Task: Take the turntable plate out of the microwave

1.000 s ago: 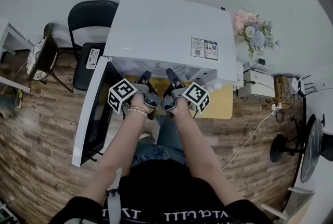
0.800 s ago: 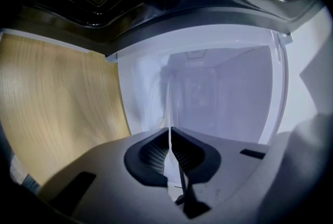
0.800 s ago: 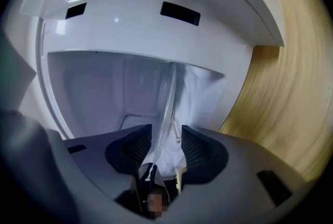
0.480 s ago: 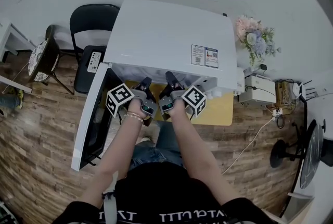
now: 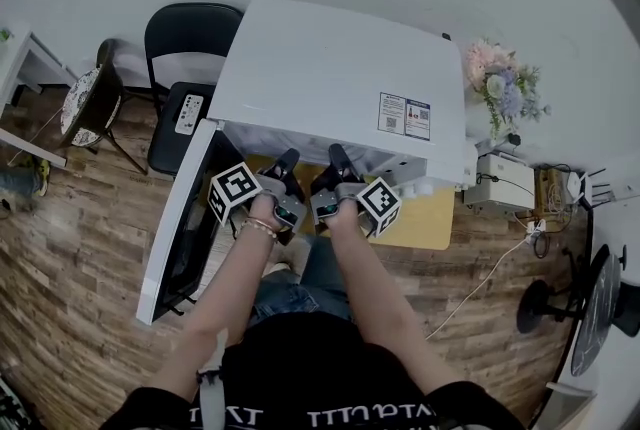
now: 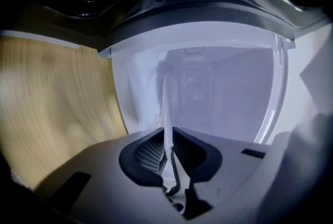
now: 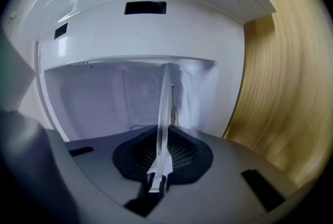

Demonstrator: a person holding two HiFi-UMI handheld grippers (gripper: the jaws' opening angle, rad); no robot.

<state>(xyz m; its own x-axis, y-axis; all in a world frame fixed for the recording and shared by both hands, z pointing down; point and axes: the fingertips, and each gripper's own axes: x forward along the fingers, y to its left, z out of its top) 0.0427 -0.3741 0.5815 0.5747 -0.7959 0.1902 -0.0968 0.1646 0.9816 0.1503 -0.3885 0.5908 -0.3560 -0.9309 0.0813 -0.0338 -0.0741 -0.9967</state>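
The white microwave point(image 5: 340, 68) stands with its door point(image 5: 185, 218) swung open to the left. Both grippers reach level into its mouth, side by side. The clear glass turntable plate point(image 6: 166, 108) shows edge-on in the left gripper view, its rim pinched between the pads of my left gripper point(image 6: 167, 147). In the right gripper view the same plate point(image 7: 164, 108) runs between the pads of my right gripper point(image 7: 161, 152), whose jaws have just been closing and now press on the rim. In the head view the left gripper point(image 5: 288, 160) and right gripper point(image 5: 335, 156) have their tips hidden under the microwave's top.
The microwave sits on a wooden table point(image 5: 430, 213). A black chair point(image 5: 185, 38) with a remote point(image 5: 188, 114) on its seat stands to the left. A bunch of flowers point(image 5: 505, 83) and a white box point(image 5: 505, 180) are to the right. Cables lie on the floor.
Both grippers stay at the microwave's mouth. The right gripper's marker cube has rolled slightly. The head view has shifted a little.
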